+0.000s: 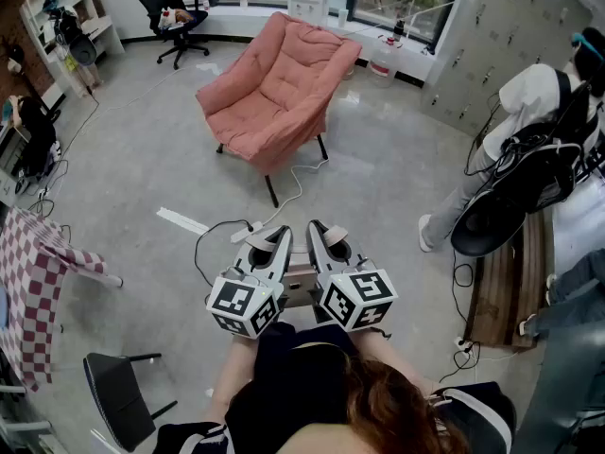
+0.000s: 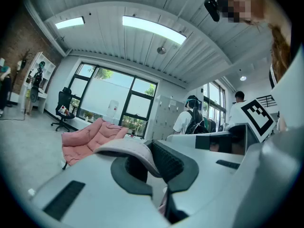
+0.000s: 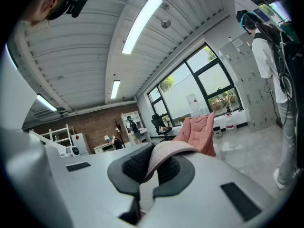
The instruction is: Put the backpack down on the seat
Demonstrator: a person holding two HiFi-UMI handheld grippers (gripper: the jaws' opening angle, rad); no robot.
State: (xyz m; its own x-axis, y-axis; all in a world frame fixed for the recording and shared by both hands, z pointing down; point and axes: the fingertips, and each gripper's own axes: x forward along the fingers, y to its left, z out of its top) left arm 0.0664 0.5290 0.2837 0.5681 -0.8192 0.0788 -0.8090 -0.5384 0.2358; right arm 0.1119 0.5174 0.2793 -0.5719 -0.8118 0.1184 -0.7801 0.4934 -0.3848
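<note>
A wide office with a grey floor [image 1: 397, 168] opens out in the head view, and the pink lounge chair [image 1: 274, 83], the seat in question, stands well apart from the person, toward the windows. A white cable [image 1: 295, 189] trails across the floor between the two. Low in the frame the left gripper [image 1: 272, 242] and right gripper [image 1: 327, 238] sit side by side, almost touching, with a pale pink patch of the backpack [image 1: 301, 286] showing between them; the rest of the bag is hidden beneath the tools and the person's body. In the left gripper view, the left gripper [image 2: 149, 158] has its jaws clamped on a pale shoulder strap [image 2: 130, 148] that arches over the ribbed pads, and the chair [image 2: 90, 139] lies ahead on the left. In the right gripper view, the right gripper [image 3: 149, 167] is likewise pinched tight on the second strap [image 3: 168, 151], with the chair [image 3: 199, 127] ahead on the right. The step in hand looks like the carry to the chair. It should go best with both grips firm and level so the bag hangs straight. The person should step over the cable, bring the bag above the seat cushion rather than the backrest, and lower it until the cushion takes the weight before either jaw lets go.
</note>
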